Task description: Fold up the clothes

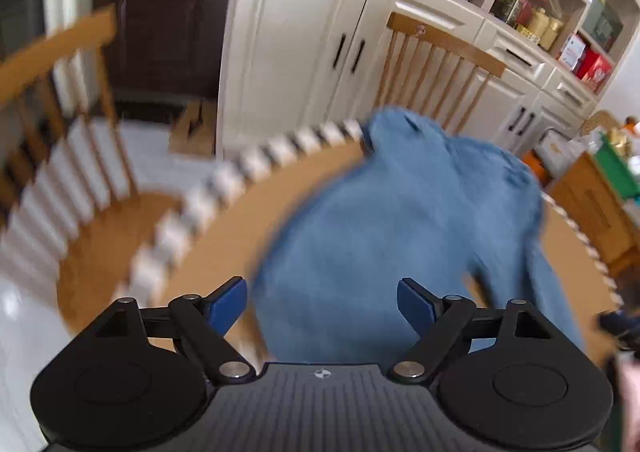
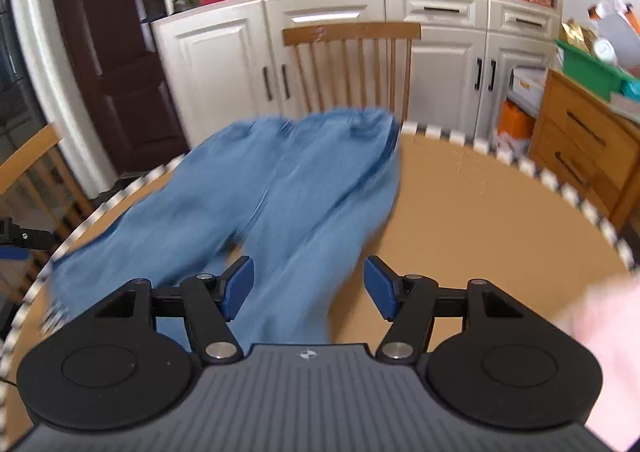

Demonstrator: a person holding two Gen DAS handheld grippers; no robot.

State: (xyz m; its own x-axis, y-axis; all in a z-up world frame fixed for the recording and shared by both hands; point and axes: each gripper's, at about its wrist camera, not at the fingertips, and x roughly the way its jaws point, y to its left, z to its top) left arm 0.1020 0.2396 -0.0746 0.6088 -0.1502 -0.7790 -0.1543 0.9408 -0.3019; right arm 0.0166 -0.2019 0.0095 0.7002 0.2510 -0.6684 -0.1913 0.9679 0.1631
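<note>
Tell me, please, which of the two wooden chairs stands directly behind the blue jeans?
The spindle-back chair before the white cabinets; the other chair stands off at the table's left.

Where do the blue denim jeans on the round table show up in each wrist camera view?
Left wrist view: the blue denim jeans fill the centre and right, running from the far table edge down behind the tool.
Right wrist view: the jeans lie centre-left, legs spreading toward the camera.
Shared landmark: the wooden spindle-back chair stands just beyond them in both.

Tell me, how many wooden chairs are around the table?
2: one chair behind the table's far edge, before the white cupboards; one at the table's left side. More may be hidden out of view.
</note>
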